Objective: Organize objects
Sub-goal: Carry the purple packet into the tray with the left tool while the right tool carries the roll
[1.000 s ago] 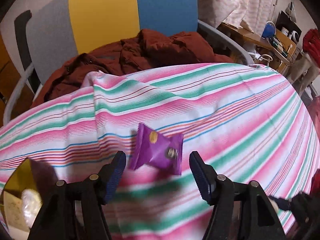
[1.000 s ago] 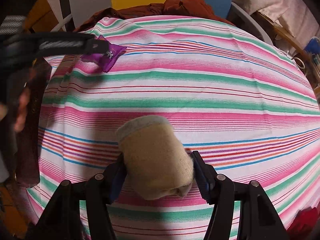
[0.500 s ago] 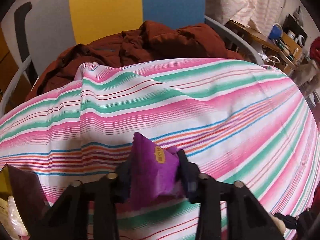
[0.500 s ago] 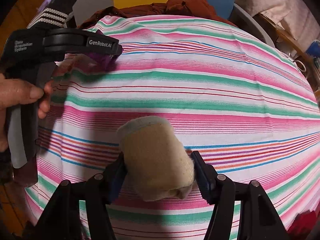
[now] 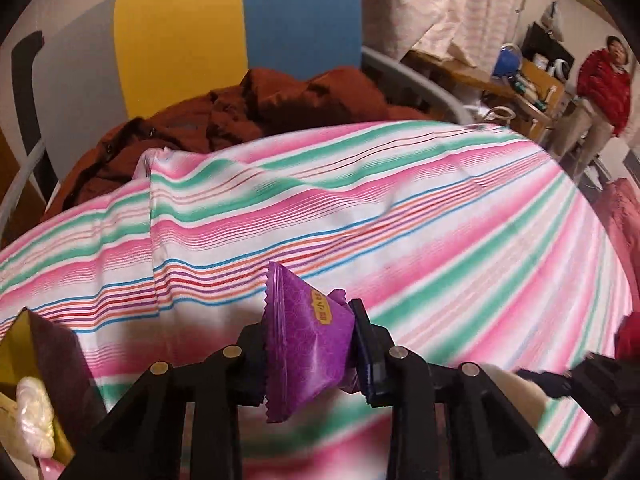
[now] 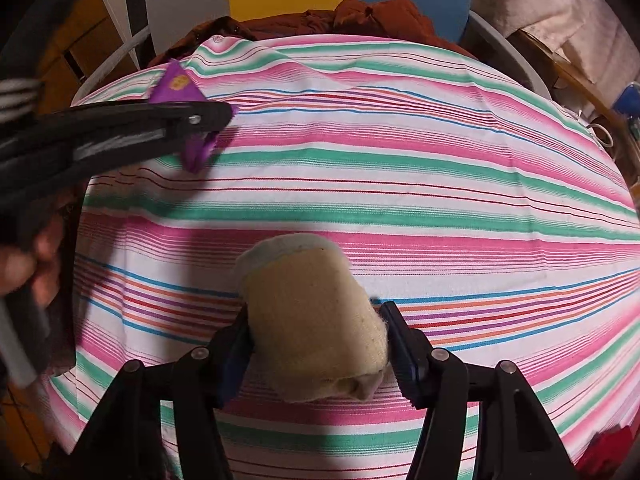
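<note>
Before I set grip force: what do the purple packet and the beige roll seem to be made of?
The purple packet looks like thin glossy plastic film: it shines, creases, and has zigzag-cut ends. The beige roll looks like soft matte knit fabric, maybe a sock: fuzzy surface, paler cuff band, dented between the fingers.

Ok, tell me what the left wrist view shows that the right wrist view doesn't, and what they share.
Only the left wrist view shows the open box at lower left and a person in a red jacket at the far right. Only the right wrist view shows the right gripper clamped on the rolled beige sock. Both show the purple packet pinched in the left gripper, the striped cloth and the brown jacket.
</note>
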`<action>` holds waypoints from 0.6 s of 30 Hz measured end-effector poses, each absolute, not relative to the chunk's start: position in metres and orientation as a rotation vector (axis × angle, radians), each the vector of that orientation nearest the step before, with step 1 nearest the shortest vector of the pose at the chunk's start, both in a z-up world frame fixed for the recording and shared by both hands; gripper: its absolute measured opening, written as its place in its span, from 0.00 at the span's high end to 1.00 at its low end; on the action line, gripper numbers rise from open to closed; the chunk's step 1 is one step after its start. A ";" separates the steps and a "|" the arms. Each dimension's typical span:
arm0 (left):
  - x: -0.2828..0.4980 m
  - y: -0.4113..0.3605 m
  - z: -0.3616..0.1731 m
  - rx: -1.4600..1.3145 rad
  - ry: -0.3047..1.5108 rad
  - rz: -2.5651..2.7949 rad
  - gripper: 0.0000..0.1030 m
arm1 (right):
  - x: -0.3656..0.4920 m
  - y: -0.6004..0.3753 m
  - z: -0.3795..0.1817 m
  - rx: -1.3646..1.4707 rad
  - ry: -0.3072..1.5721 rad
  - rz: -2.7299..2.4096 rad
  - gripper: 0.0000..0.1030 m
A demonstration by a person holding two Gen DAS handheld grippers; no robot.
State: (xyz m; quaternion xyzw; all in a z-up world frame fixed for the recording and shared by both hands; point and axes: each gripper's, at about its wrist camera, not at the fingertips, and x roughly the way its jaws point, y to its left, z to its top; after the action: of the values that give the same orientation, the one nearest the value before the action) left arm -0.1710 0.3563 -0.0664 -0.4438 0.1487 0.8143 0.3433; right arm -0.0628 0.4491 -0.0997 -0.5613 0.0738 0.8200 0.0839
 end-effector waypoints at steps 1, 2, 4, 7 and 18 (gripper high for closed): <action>-0.166 0.355 -0.063 -1.141 0.381 2.113 0.69 | -0.063 0.450 -0.099 -1.672 0.216 2.448 0.41; -0.158 0.351 -0.056 -1.123 0.368 2.108 0.68 | -0.063 0.450 -0.099 -1.670 0.211 2.449 0.41; -0.146 0.345 -0.048 -1.100 0.348 2.106 0.69 | -0.064 0.450 -0.098 -1.657 0.196 2.457 0.41; -0.127 0.333 -0.034 -1.058 0.317 2.108 0.69 | -0.064 0.444 -0.095 -1.635 0.176 2.484 0.41; -0.083 0.260 -0.001 -0.988 0.238 2.193 0.68 | -0.063 0.431 -0.086 -1.578 0.133 2.581 0.41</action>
State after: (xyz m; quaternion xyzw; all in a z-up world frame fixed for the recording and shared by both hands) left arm -0.0831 0.2599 -0.0005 -0.3820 0.0921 0.8485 0.3544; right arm -0.0632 0.4308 -0.0862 -0.5204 0.0438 0.8509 0.0568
